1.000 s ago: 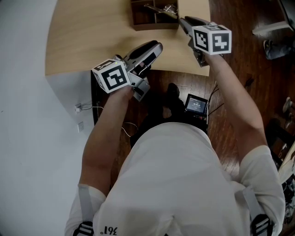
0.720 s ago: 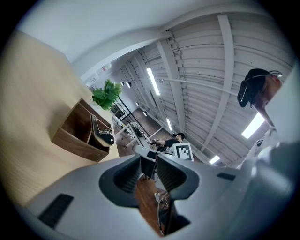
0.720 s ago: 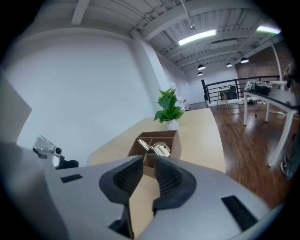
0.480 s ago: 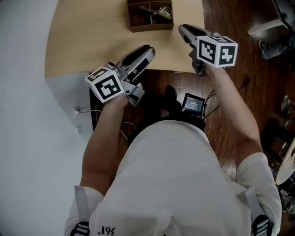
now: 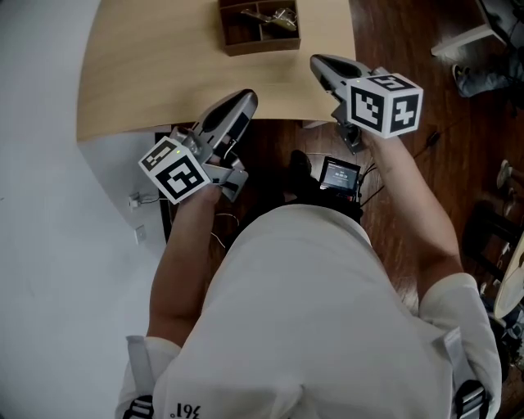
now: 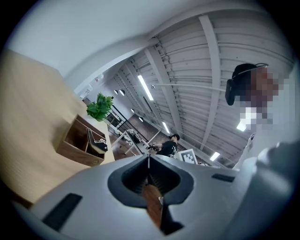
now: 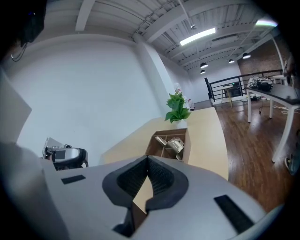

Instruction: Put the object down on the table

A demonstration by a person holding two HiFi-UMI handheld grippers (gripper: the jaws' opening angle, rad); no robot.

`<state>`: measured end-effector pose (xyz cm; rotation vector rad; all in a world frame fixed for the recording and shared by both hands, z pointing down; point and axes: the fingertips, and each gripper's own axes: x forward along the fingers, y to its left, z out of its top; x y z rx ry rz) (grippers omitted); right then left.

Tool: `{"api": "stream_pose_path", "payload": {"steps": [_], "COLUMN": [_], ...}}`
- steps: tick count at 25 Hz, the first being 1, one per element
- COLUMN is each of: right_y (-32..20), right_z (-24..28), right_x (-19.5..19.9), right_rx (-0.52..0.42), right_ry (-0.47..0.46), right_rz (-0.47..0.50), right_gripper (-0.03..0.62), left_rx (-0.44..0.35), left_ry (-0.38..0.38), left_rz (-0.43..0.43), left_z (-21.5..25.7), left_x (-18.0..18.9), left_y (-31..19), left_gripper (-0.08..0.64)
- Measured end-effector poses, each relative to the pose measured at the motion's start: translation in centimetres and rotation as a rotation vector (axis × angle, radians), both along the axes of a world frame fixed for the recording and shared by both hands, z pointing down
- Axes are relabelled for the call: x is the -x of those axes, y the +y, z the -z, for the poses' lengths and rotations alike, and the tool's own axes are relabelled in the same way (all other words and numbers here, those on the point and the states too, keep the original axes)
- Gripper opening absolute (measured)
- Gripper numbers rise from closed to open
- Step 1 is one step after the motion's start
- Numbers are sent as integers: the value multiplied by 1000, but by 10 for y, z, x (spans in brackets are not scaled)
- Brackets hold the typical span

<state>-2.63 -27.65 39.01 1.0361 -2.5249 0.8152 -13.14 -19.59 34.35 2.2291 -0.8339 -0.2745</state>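
A wooden compartment box (image 5: 258, 37) stands on the light wood table (image 5: 147, 65) and holds a few metal items (image 5: 277, 16). My left gripper (image 5: 243, 98) hovers over the table's near edge, short of the box, shut with nothing in it. My right gripper (image 5: 316, 62) hangs over the table's near right corner, beside the box, also shut and empty. The left gripper view shows the box (image 6: 80, 143) ahead past the closed jaws of the left gripper (image 6: 149, 160). In the right gripper view, the box (image 7: 169, 142) lies beyond the right gripper (image 7: 148, 159).
A potted plant (image 7: 177, 107) stands at the table's far end. On the dark wood floor under me lie a small screen device (image 5: 338, 174) and cables. A white wall (image 5: 41, 204) is on the left. A railing (image 7: 225, 91) and another table (image 7: 276, 91) stand off to the right.
Both grippers have drawn back from the box toward my body; the left one has sunk lower, down to the table's near edge. Both stayed shut.
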Motion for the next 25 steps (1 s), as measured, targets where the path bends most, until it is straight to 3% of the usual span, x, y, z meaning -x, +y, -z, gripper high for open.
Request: {"api": "stream_pose_path", "payload": {"steps": [12,25], "right_y": [41,74], "right_z": [20,54], "right_x": [5,-5], "right_rx": [-26,-48], "right_ry": [6,-51], "right_rz": [33,-10], "right_gripper": [2,2], "left_rx": [-47,-73], "left_ry": [-53,-73], "left_rz": [-42,-61], "left_z": [18,39], "left_x": [-3,5], "left_y": [37,68], "left_gripper": [8,8]}}
